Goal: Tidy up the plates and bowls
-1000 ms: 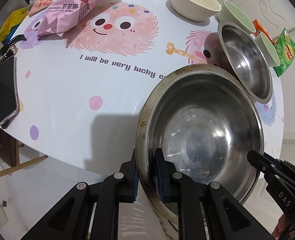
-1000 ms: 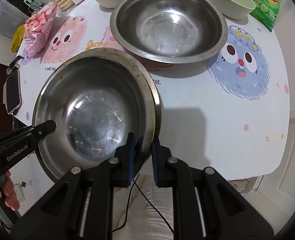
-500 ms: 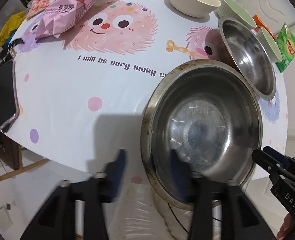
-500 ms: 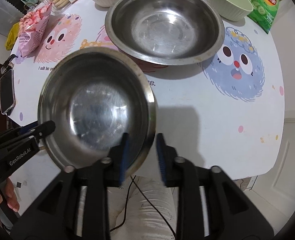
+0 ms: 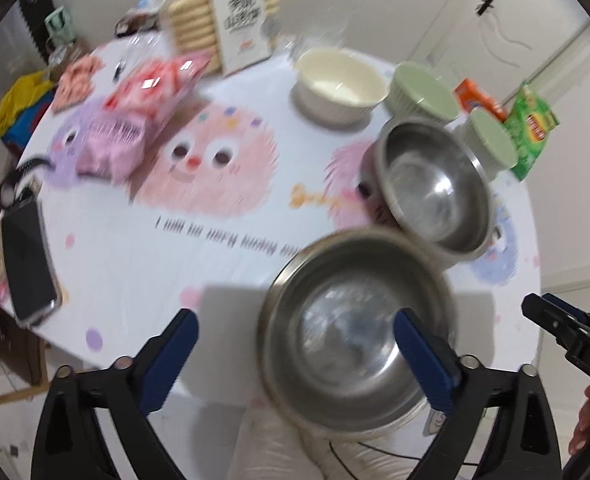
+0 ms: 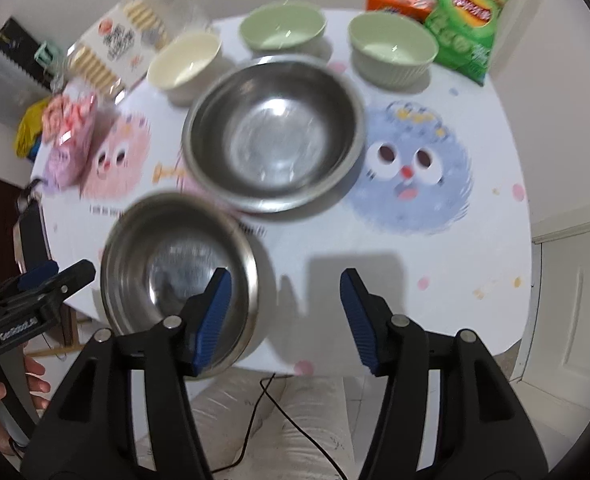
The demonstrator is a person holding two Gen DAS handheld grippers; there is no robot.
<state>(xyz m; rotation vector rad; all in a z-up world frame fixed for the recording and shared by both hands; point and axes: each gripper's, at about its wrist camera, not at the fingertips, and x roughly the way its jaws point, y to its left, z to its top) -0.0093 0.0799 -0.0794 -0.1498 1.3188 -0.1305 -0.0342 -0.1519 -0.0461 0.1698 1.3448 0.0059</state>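
A steel bowl [image 5: 355, 332] sits at the table's near edge, also in the right wrist view [image 6: 175, 268]. My left gripper [image 5: 295, 344] is open, its fingers apart on either side of the bowl's left rim, not touching. My right gripper [image 6: 283, 312] is open, just right of the bowl's rim. A larger steel bowl [image 6: 273, 136] stands behind it, seen too in the left wrist view [image 5: 431, 188]. A cream bowl [image 6: 185, 62] and two green bowls [image 6: 283, 26] [image 6: 393, 48] stand at the back. The views are blurred.
On the round table [image 6: 435, 264] lie a pink snack bag [image 5: 143, 116], a biscuit box [image 5: 231, 20], a green chip bag [image 6: 467, 16], an orange packet [image 6: 399, 0] and a phone [image 5: 27, 264] at the left edge.
Both grippers have opened and let go of the near steel bowl's rim. They have pulled back and up, and the bowl now rests at the table's near edge.
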